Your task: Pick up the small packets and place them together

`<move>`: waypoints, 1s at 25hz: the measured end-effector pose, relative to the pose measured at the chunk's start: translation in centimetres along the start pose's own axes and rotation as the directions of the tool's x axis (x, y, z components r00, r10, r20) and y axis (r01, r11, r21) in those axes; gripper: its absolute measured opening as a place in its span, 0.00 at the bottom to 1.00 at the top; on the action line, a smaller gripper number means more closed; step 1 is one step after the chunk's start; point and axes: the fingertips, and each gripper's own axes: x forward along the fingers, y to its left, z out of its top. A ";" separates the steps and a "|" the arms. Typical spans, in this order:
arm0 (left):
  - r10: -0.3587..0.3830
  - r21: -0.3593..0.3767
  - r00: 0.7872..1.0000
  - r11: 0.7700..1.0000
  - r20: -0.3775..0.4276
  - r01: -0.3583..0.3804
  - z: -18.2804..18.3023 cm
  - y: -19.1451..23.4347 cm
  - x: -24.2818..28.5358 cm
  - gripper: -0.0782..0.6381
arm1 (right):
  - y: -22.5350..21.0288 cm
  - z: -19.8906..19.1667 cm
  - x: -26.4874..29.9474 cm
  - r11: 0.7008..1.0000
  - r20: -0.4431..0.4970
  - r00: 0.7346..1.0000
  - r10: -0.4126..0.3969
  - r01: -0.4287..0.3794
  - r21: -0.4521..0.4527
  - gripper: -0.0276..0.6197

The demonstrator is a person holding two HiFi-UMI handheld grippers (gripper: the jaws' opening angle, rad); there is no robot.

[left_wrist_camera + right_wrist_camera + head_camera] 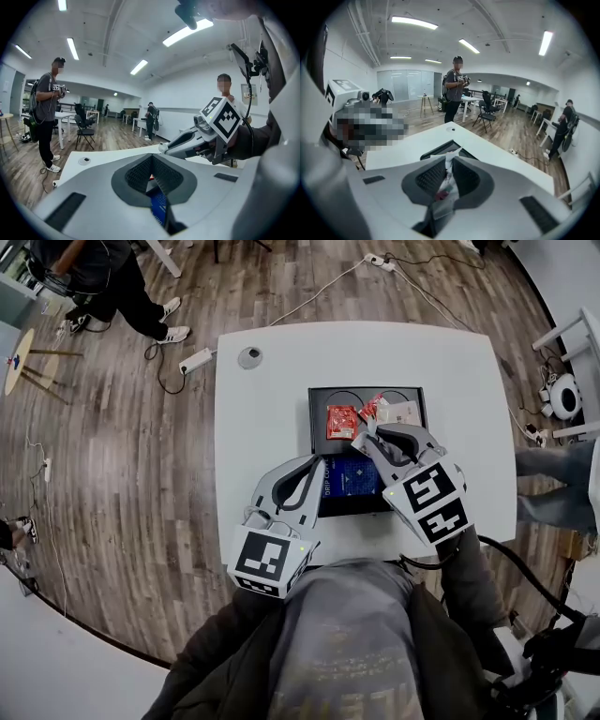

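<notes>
Packets at the tray (317, 418): both jaws clamped

White worktop (262, 427) carried a black tray near its middle. At the left, the left gripper (321, 467) (152, 159) reached in over the tray's left rim. Its jaws were closed on the edge of a blue packet (354, 476) (159, 206), which lay flat in the tray's near half. Farther back and a little to the right, a red packet (340, 421) lay loose in the far half of the tray. Just right of it, the right gripper (367, 432) (449, 161) pointed down over the tray. Its jaws were nearly together, pinching a small packet (372, 408) (443, 187), red and white, that stuck out past the tips. Right again, a white packet (400, 412) lay in the far right corner of the tray, just beside the small packet.
</notes>
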 end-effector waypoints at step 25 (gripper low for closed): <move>0.042 -0.087 0.996 0.995 -0.084 -0.049 -2.7 4.5 2.4 0.11 | -3.2 -0.3 5.7 0.999 -0.081 0.996 0.034 -0.030 0.044 0.26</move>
